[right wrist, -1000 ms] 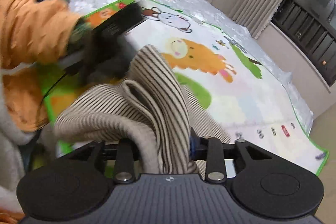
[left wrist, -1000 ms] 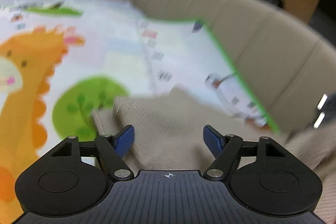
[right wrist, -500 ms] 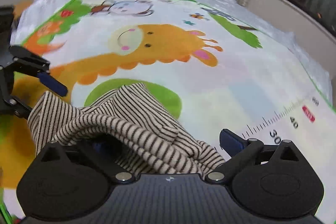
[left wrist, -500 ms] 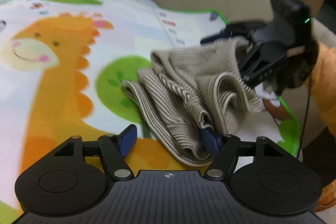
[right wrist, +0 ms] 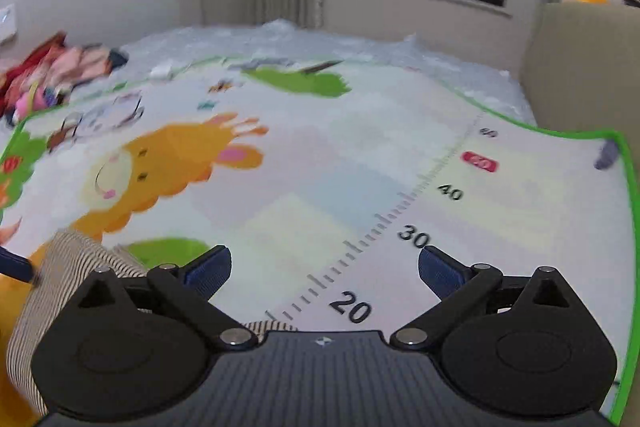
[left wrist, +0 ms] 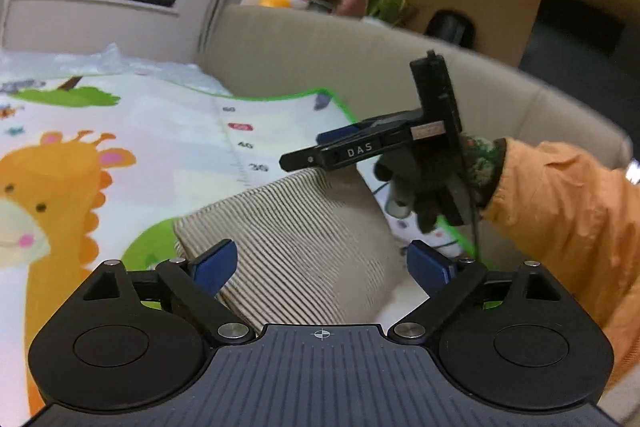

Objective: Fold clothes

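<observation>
Black right gripper (left wrist: pixel 320 157) marked "DAS", mat (right wrist: pixel 360 167) numbers 20–40

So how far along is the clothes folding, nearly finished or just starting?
One piece looks done: the striped sweater lies as a compact folded bundle on the play mat. Nothing is in hand now: the left gripper has just been opening its jaws, with the sweater lying beneath them but not pinched, and the right gripper is open over bare mat. Still left: a pile of clothes at the far corner.
</observation>
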### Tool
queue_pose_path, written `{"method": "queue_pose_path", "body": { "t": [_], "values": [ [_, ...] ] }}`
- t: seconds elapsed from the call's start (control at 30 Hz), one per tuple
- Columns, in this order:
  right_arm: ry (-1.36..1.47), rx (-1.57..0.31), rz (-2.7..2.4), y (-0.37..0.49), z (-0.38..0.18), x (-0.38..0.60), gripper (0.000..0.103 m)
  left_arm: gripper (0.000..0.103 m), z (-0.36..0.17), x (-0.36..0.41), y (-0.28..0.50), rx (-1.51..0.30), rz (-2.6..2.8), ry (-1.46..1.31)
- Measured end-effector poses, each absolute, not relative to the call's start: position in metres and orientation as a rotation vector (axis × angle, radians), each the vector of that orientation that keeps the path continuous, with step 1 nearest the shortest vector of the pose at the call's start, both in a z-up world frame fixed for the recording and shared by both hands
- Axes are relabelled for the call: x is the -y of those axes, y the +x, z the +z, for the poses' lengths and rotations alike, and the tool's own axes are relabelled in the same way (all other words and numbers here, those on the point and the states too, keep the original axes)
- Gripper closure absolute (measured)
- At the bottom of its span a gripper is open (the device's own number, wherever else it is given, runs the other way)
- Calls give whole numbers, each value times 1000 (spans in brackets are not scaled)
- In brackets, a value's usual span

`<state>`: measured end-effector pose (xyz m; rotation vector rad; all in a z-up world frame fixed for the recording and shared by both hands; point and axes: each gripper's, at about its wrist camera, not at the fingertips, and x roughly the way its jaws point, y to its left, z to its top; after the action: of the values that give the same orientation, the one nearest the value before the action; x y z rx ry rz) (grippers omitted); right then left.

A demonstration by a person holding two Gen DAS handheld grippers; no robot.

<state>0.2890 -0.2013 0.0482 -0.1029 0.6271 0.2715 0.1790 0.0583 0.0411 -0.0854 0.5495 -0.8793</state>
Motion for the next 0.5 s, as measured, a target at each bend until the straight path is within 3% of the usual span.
{"method": "queue_pose_path", "body": {
  "t": [0.07, 0.13, 0.17, 0.2, 0.37, 0.5],
  "values": [
    [-67, -536, 286, 263, 59, 210, 5, 12, 34, -43, 194, -586, -815, -44],
    [-32, -450, 308, 237, 69, 218, 34, 23, 26, -34, 211, -622, -740, -30],
    [-16, -429, 345, 224, 71, 221, 59, 30, 22, -31, 220, -636, -706, -31],
    [2, -423, 380, 213, 70, 223, 65, 28, 19, -30, 228, -646, -675, -36],
    [14, -551, 403, 209, 28, 206, 65, 24, 5, -30, 251, -680, -602, -36],
    [104, -654, 343, 238, -20, 209, 60, 27, 12, -31, 245, -677, -583, 16]
  ]
}}
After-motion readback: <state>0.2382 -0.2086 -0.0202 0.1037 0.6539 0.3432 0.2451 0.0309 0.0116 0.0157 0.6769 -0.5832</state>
